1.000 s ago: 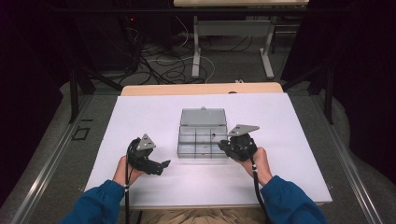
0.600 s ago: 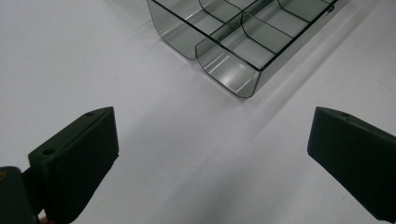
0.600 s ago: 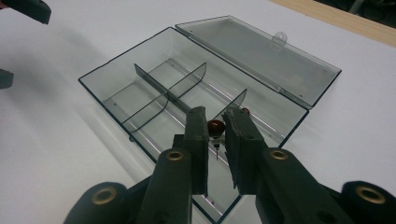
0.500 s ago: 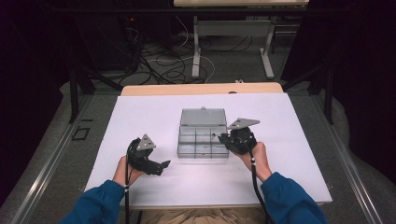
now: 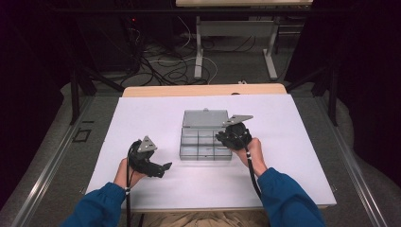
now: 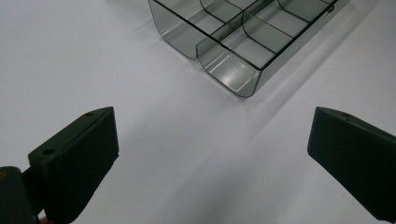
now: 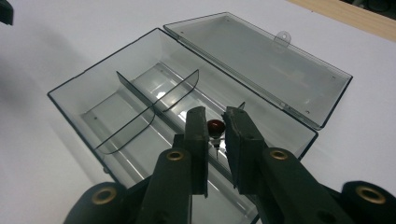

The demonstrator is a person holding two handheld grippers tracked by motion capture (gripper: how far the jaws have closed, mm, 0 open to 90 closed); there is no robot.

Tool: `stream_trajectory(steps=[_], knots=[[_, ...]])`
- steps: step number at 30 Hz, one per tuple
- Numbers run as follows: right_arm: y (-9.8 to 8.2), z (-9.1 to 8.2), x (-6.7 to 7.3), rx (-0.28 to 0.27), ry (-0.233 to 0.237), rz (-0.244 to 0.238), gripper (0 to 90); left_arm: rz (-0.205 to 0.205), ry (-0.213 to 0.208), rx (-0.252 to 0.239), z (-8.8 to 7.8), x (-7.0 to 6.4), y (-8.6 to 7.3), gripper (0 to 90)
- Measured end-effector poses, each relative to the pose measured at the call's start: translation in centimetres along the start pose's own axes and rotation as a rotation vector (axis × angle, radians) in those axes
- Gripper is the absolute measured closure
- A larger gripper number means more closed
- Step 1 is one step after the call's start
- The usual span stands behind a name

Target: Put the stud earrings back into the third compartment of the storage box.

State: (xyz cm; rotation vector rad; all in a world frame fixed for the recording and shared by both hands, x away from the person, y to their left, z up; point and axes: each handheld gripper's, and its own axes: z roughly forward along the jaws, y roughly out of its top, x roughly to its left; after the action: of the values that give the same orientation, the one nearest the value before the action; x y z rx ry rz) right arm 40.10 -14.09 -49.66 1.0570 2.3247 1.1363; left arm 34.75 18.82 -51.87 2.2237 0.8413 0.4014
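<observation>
The right gripper (image 5: 226,137) has shifted over the one clear box (image 5: 204,142), pinching one red-headed pin (image 7: 215,127). The left gripper (image 5: 162,169) gapes wide, holding nothing.

The white table top (image 5: 156,118) is brightly and evenly lit from above, while the room around it sinks into near black; the high view is soft and slightly grainy; the clear box (image 7: 140,93) catches white glare on its dividers; soft shadows fall beside it; the near jaws look blurred.

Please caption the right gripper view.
Right gripper holds a small red-headed pin over the open clear compartment box.
</observation>
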Motion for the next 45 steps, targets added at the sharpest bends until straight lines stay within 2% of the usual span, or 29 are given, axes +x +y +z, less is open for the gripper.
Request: stream_trajectory(steps=[2,6,8,9,14,15,19,20,22,24,25,27,28,31,32,33,34,36,38,40,41,42,44,45], knots=[[0.2,0.2,-0.1,0.023,0.003,-0.003,79.7,0.002,0.0,0.005,0.0,0.1,0.0,2.4],[0.3,0.9,-0.3,0.006,-0.006,0.002,79.7,-0.002,0.001,-0.001,0.0,0.1,0.0,2.3],[0.4,1.1,-0.5,0.033,-0.001,0.004,79.7,-0.005,0.0,-0.005,0.0,0.0,0.0,2.4],[0.3,1.4,-0.6,0.013,-0.008,0.007,79.7,-0.005,-0.002,-0.002,0.0,0.1,0.0,2.4],[0.4,2.0,-1.0,0.014,-0.013,0.019,79.6,-0.004,-0.005,0.001,-0.1,0.0,0.0,2.4],[0.4,2.0,-1.0,0.028,-0.01,0.027,79.6,-0.003,-0.004,0.001,-0.1,0.0,0.0,2.3],[0.4,2.6,-1.1,0.028,-0.01,0.022,79.6,-0.01,-0.001,-0.001,0.0,0.0,-0.1,2.4],[0.4,2.6,-1.1,0.033,-0.008,0.022,79.6,-0.004,-0.005,0.01,-0.1,0.0,0.0,2.4],[0.3,2.6,-1.2,0.033,-0.011,0.021,79.6,-0.009,0.002,-0.007,0.0,0.0,-0.1,2.4],[0.3,2.5,-1.4,0.031,-0.013,0.028,79.6,-0.004,-0.006,0.008,-0.1,0.0,0.0,2.4],[0.3,2.5,-1.4,0.025,-0.014,0.034,79.6,-0.007,0.003,-0.013,0.1,-0.1,0.0,2.4],[0.2,2.4,-1.5,0.032,-0.018,0.036,79.6,0.0,-0.008,0.002,-0.1,-0.1,0.1,2.4],[0.2,2.4,-1.5,0.026,-0.018,0.031,79.6,0.005,0.002,-0.011,0.0,-0.2,0.0,2.4],[0.1,2.6,-1.5,0.033,-0.011,0.034,79.5,-0.003,-0.008,0.004,-0.1,0.0,0.0,2.4],[0.1,2.8,-1.5,0.036,-0.008,0.039,79.5,-0.002,-0.005,-0.005,-0.1,0.0,0.0,2.4],[0.0,3.0,-1.5,0.021,-0.009,0.034,79.4,-0.002,-0.004,-0.003,-0.2,0.1,0.0,2.4],[0.0,2.9,-1.5,0.05,-0.01,0.039,79.4,-0.002,-0.003,-0.006,-0.2,0.1,0.0,2.4],[-0.1,3.0,-1.6,0.066,-0.012,0.044,79.3,0.001,-0.003,-0.002,-0.2,0.0,0.0,2.4],[-0.2,3.2,-1.6,0.046,-0.009,0.054,79.2,-0.003,-0.01,0.008,-0.1,0.0,0.0,2.4],[-0.1,3.0,-1.7,0.089,-0.006,0.05,79.2,0.001,-0.007,0.004,-0.1,-0.1,0.0,2.5],[-0.3,3.4,-1.6,0.034,-0.007,0.059,79.1,0.002,-0.003,-0.006,-0.1,-0.1,0.0,2.5],[-0.2,3.3,-1.6,0.074,-0.012,0.056,79.1,0.002,-0.002,-0.003,-0.1,0.0,0.0,2.5],[-0.3,3.4,-1.5,0.081,-0.018,0.057,79.0,-0.004,-0.006,0.007,-0.1,0.0,0.0,2.5],[-0.4,3.6,-1.5,0.052,-0.013,0.062,79.0,-0.003,-0.006,0.007,-0.1,0.0,0.0,2.5]])
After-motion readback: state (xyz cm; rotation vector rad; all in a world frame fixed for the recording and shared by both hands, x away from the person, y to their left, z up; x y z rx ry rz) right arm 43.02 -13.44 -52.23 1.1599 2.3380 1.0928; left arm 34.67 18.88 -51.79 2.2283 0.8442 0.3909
